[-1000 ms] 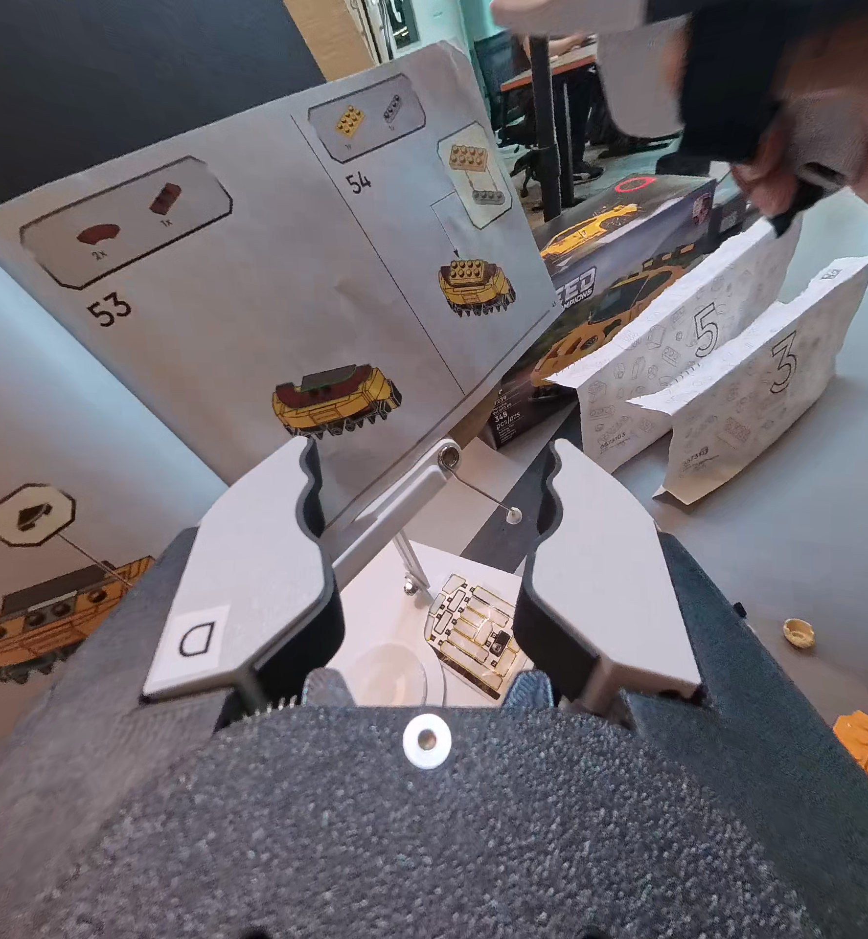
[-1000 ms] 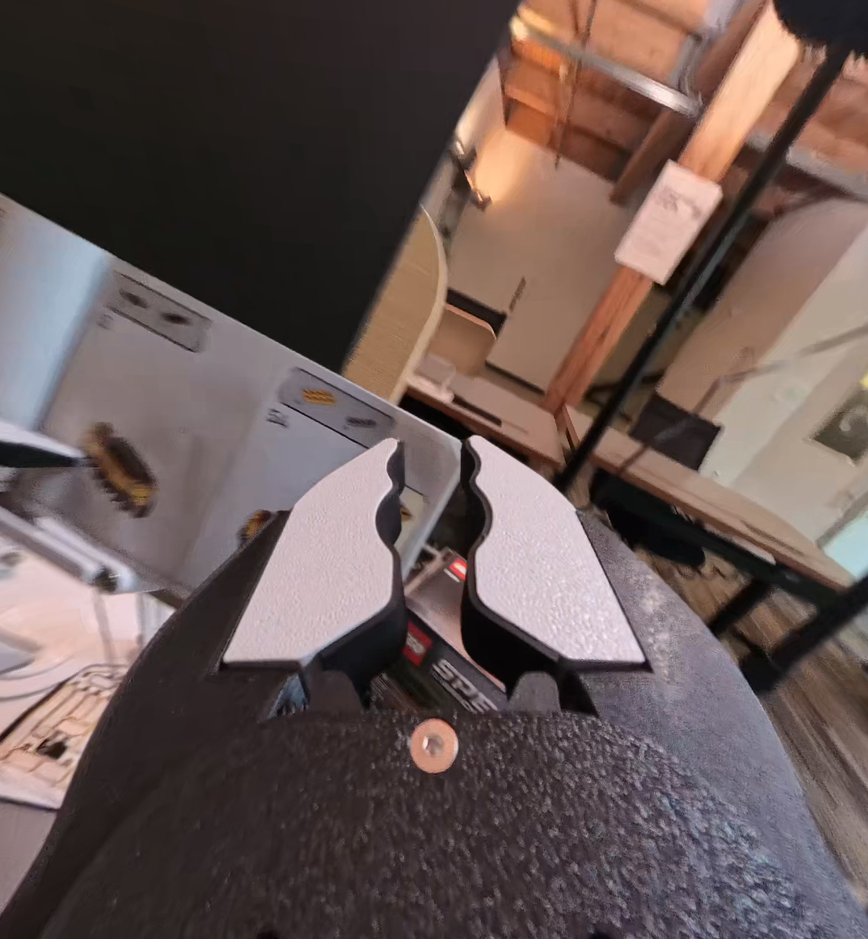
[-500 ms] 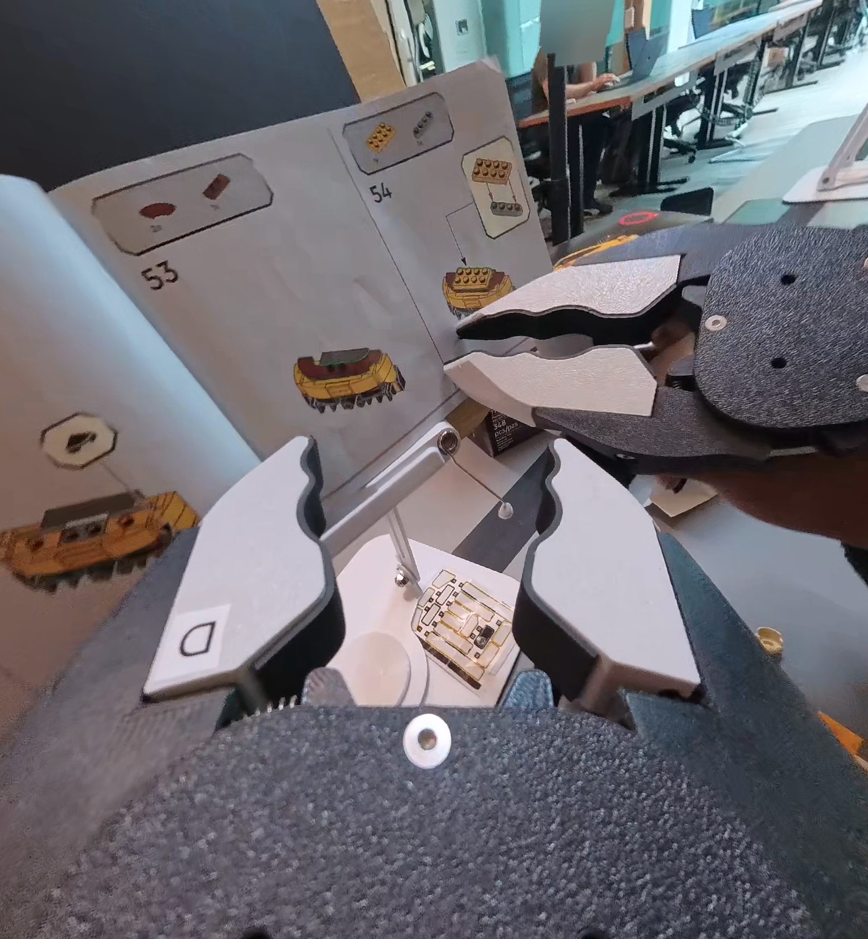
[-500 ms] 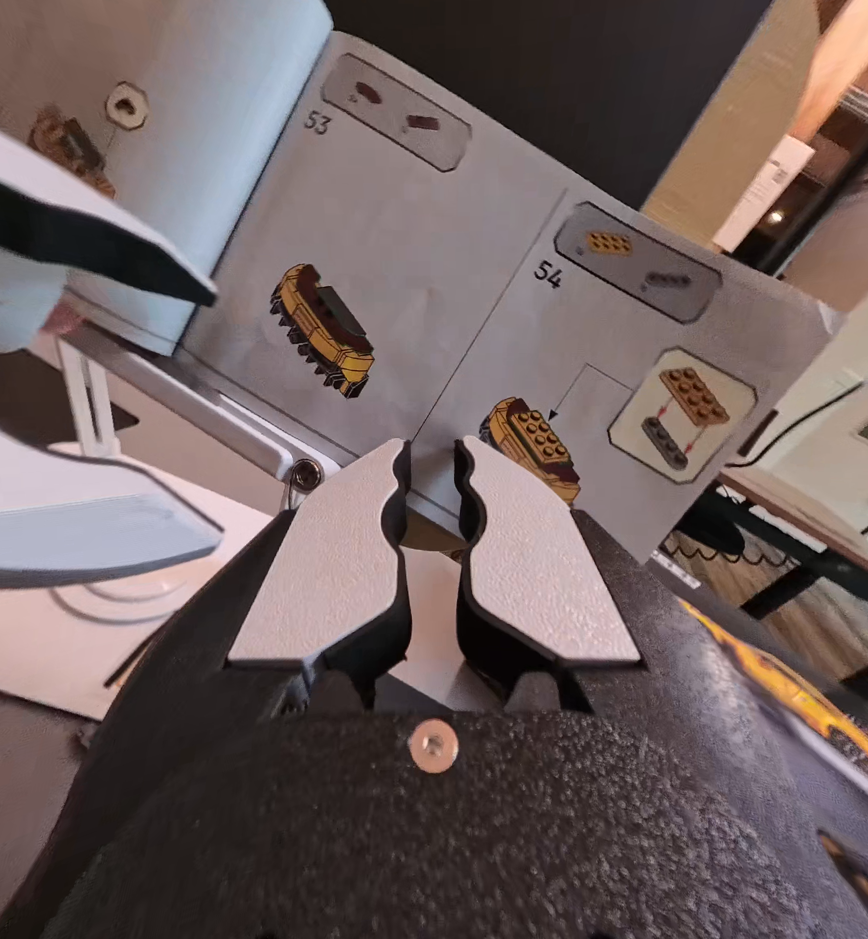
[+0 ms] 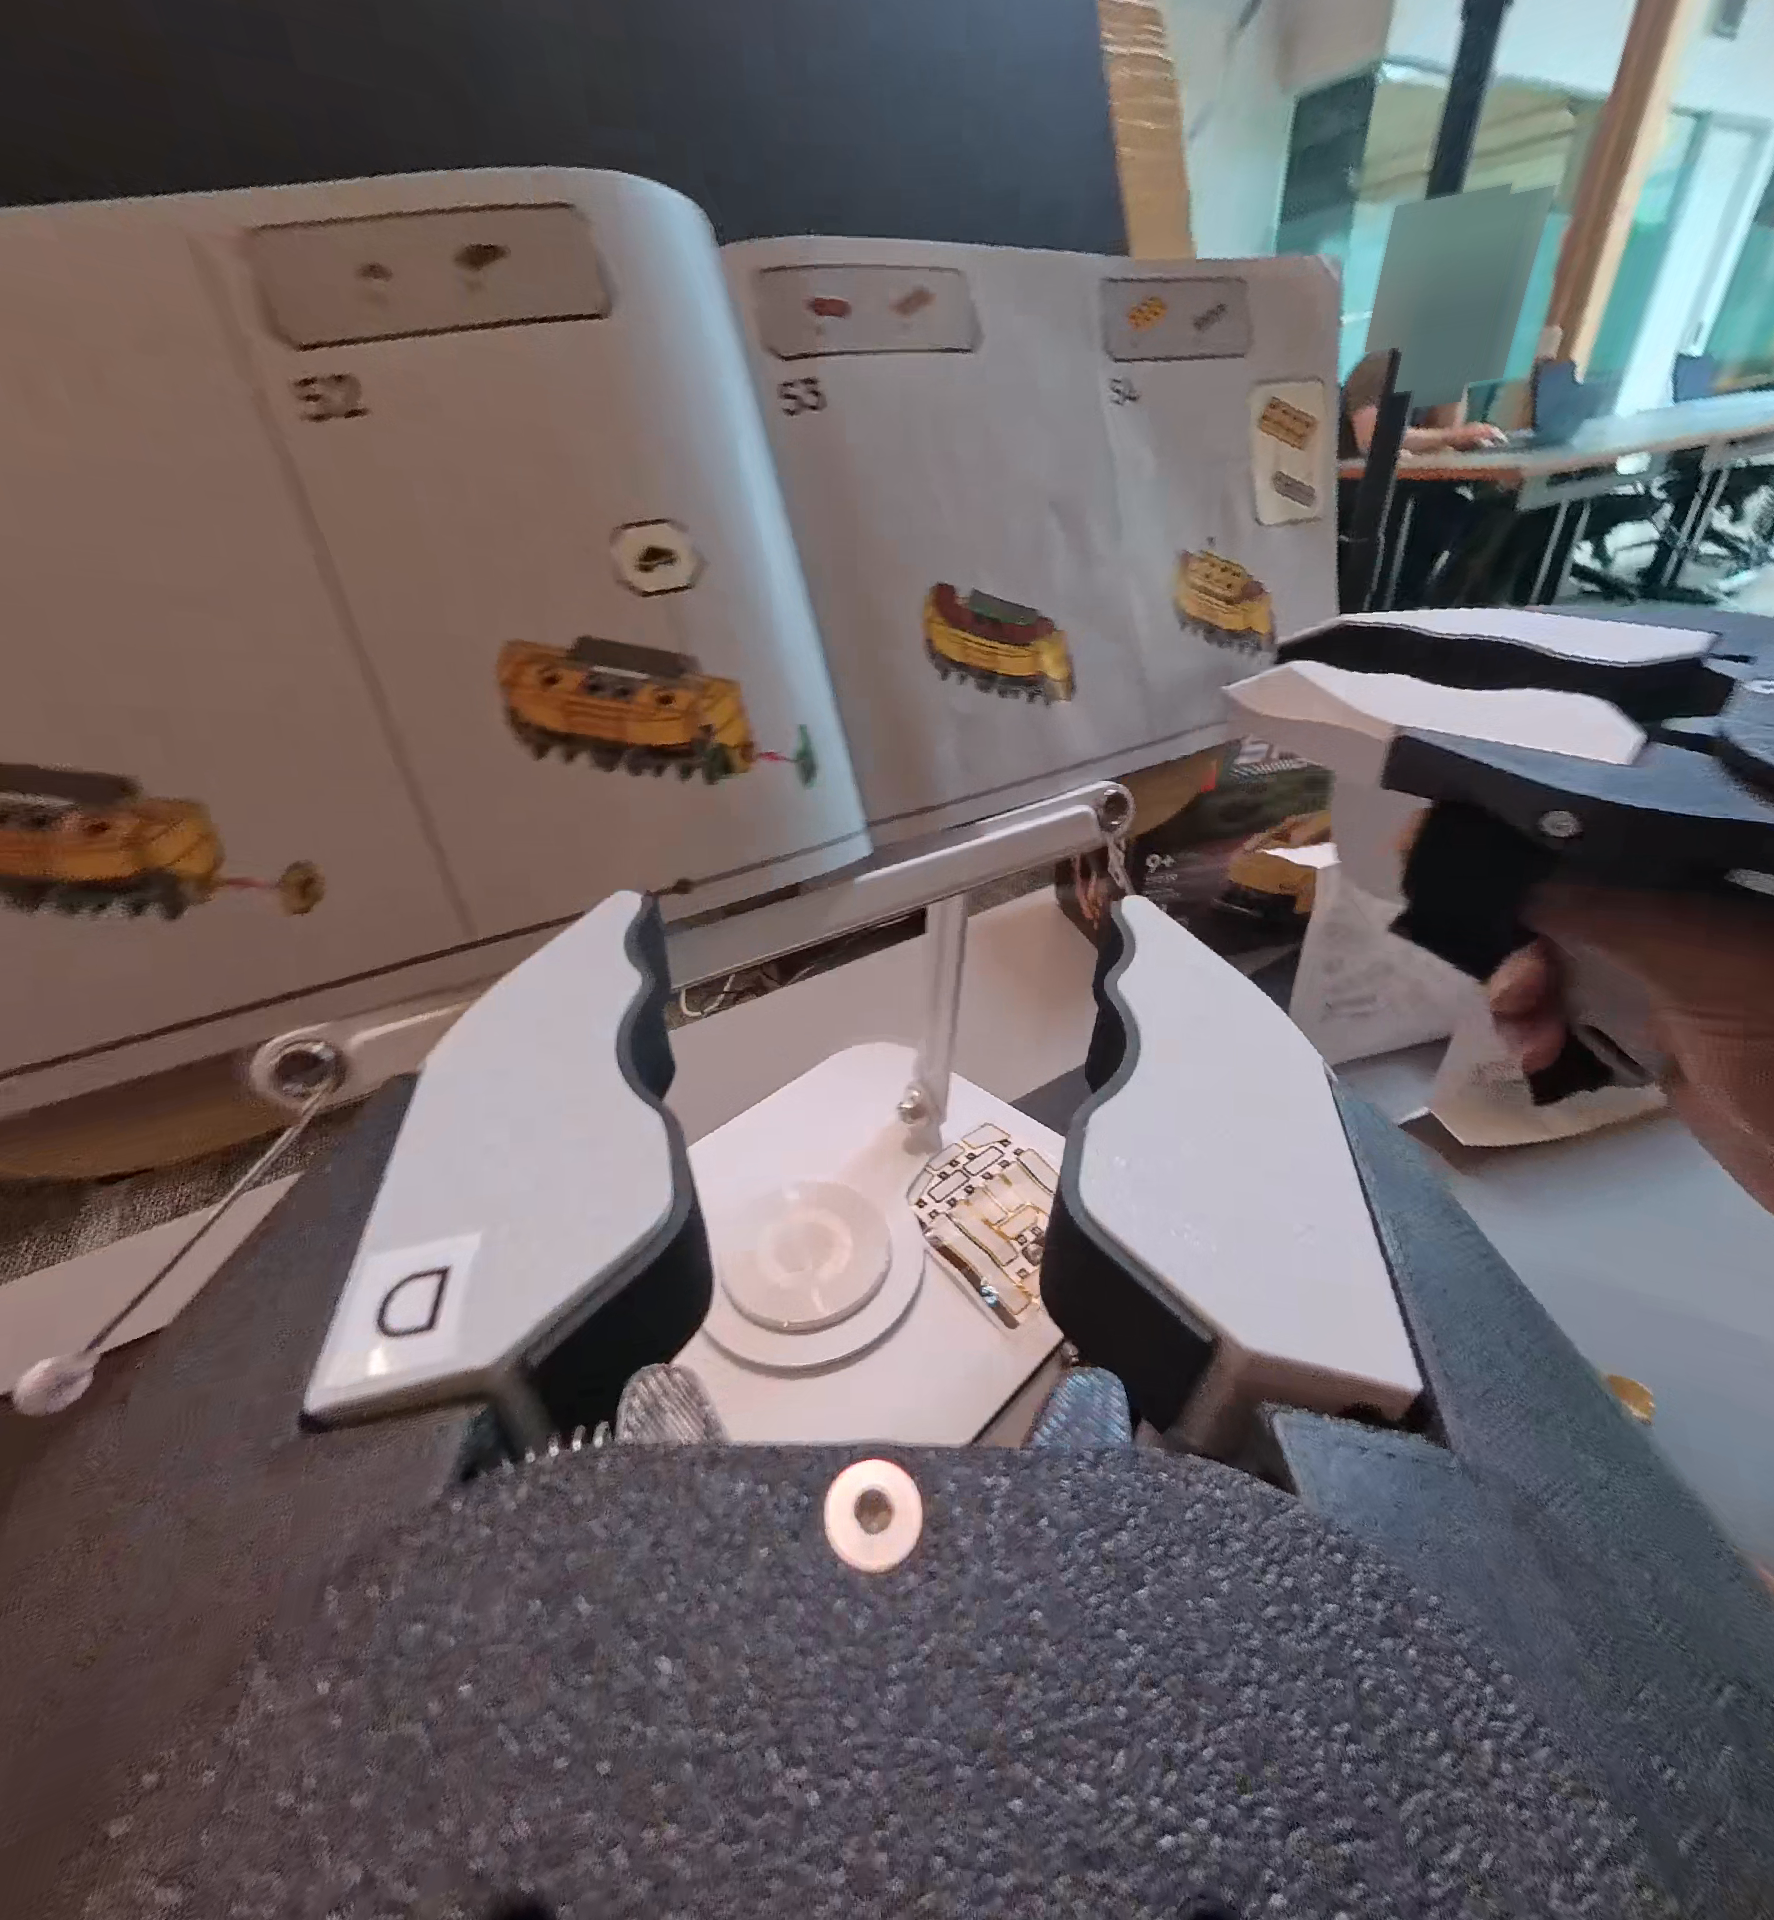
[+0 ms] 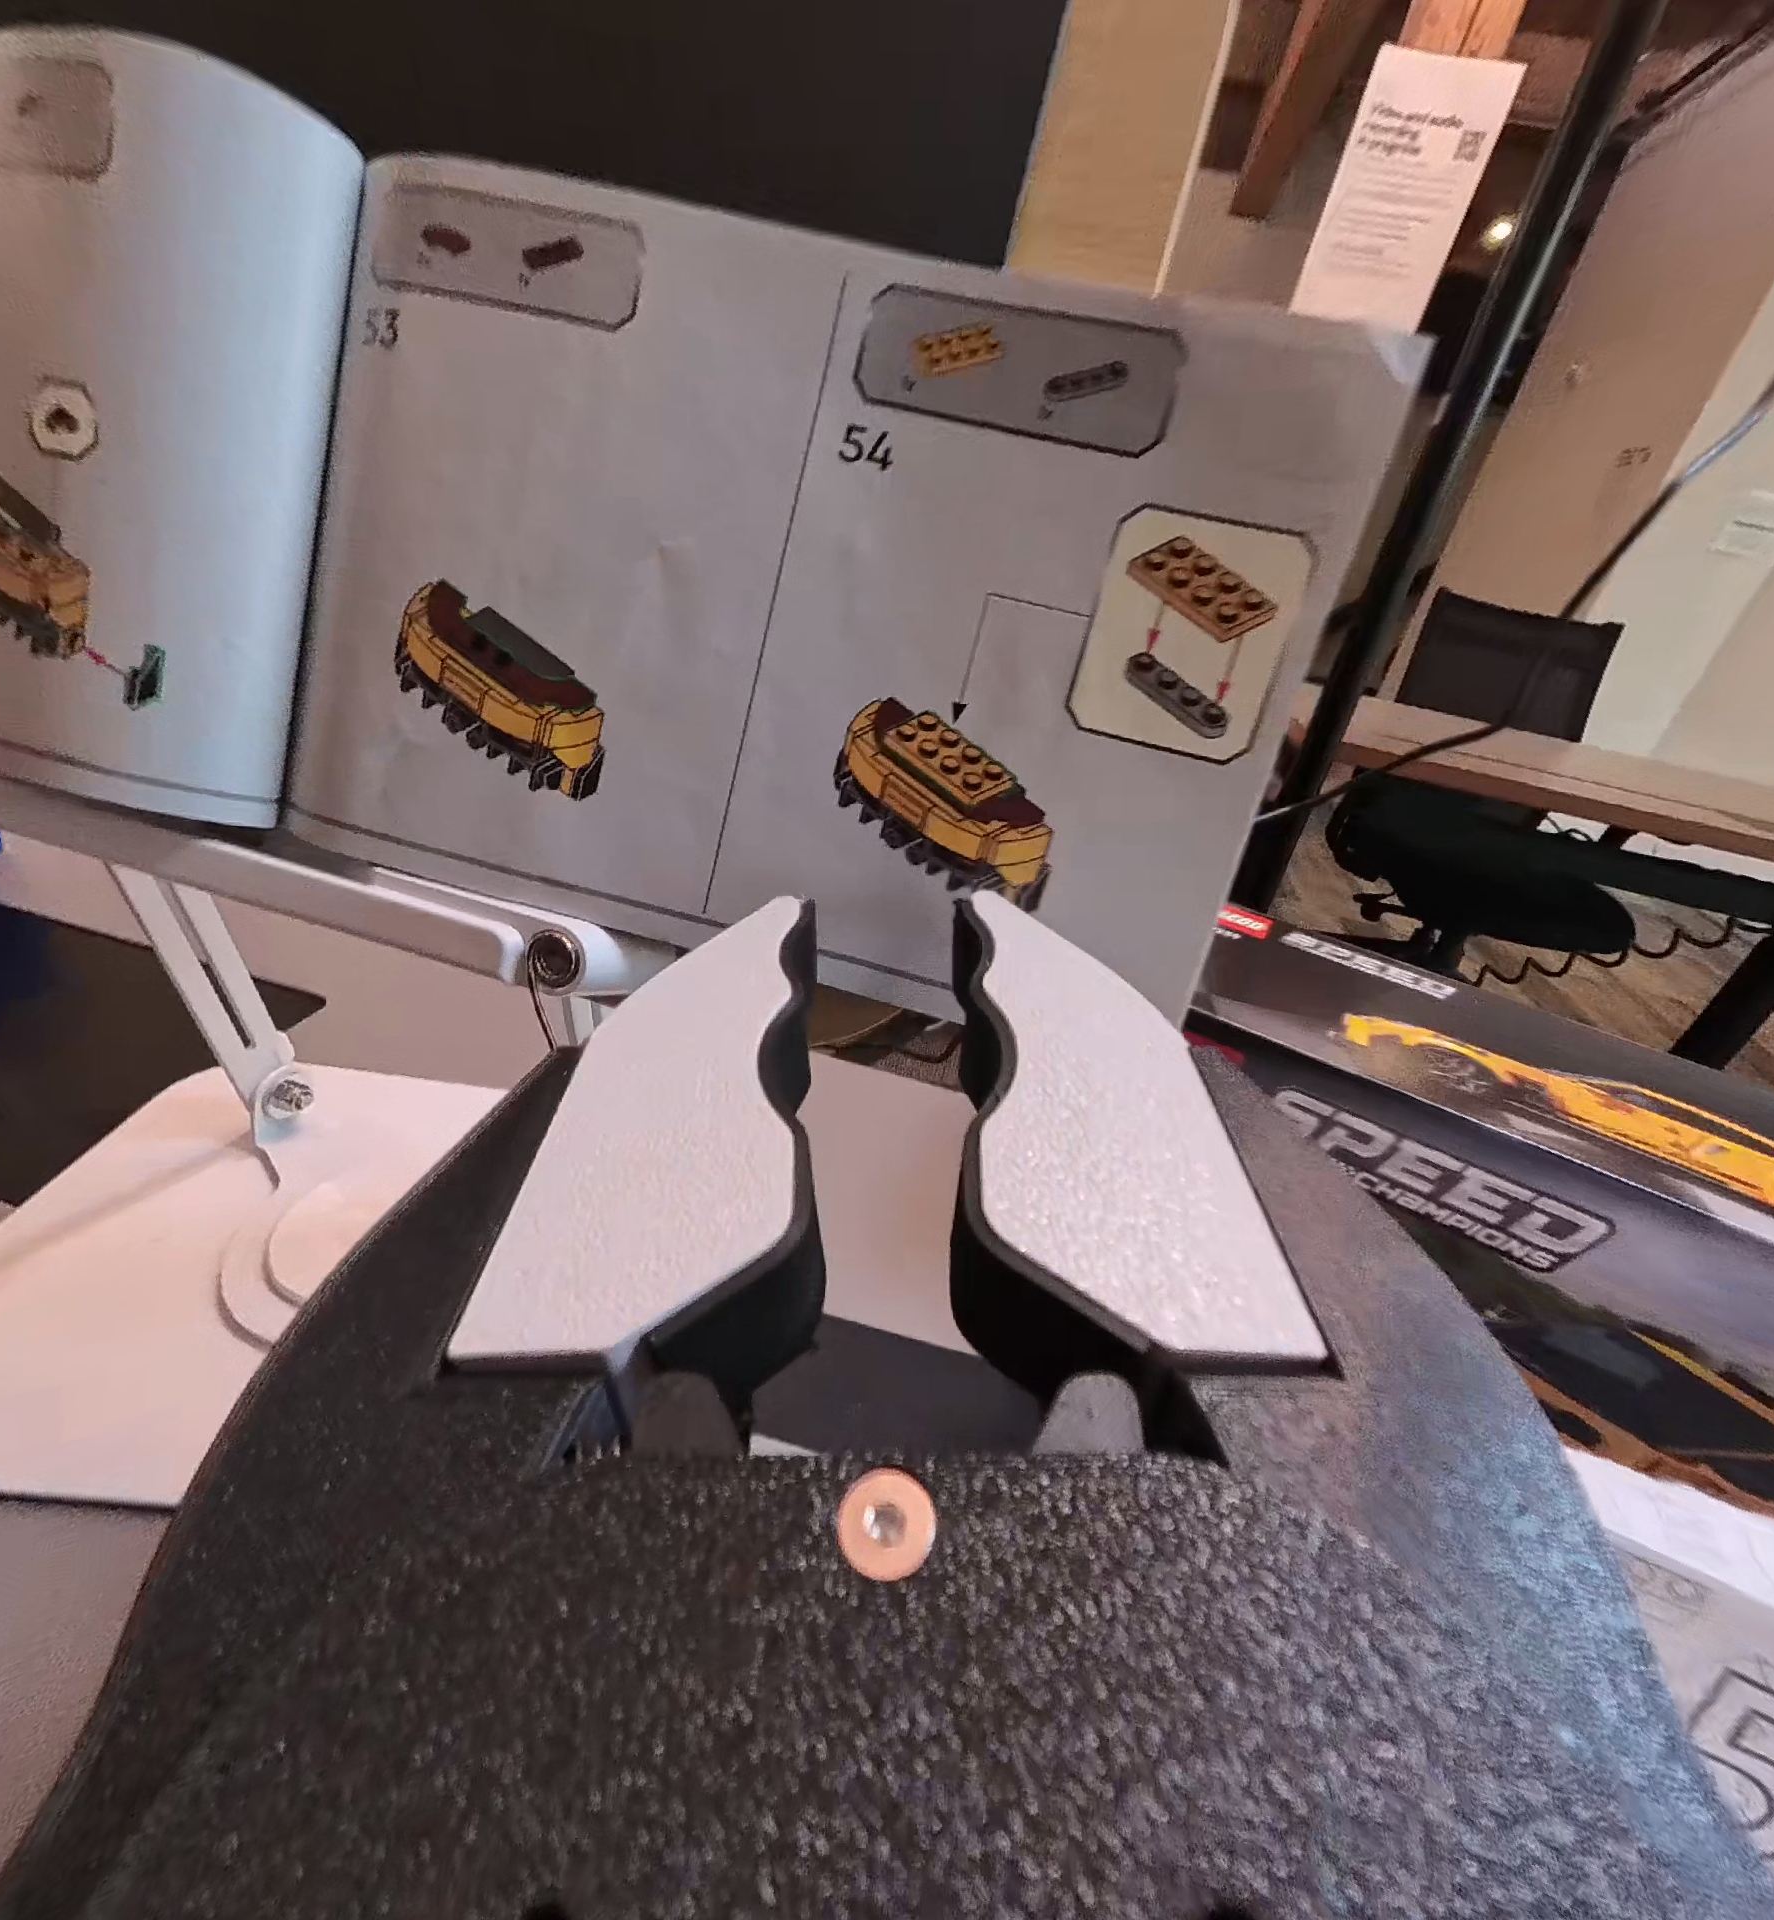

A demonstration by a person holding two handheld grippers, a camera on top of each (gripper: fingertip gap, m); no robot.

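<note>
Left gripper (image 5: 881,920) is spread wide with nothing in it. Right below its fingers sits the white stand base (image 5: 810,1340), with a small sticker sheet (image 5: 987,1216) by the right finger. Just past the tips is the stand's metal ledge (image 5: 966,868), holding the open instruction booklet (image 5: 550,520). Right gripper (image 6: 883,914) is parted a little and bare, tips near the booklet's lower right edge. The set's box (image 6: 1548,1143) lies off to the right of its fingers.

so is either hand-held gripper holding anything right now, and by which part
Nothing is held. The left hand-held gripper and right hand-held gripper are both open and empty before the booklet.
</note>
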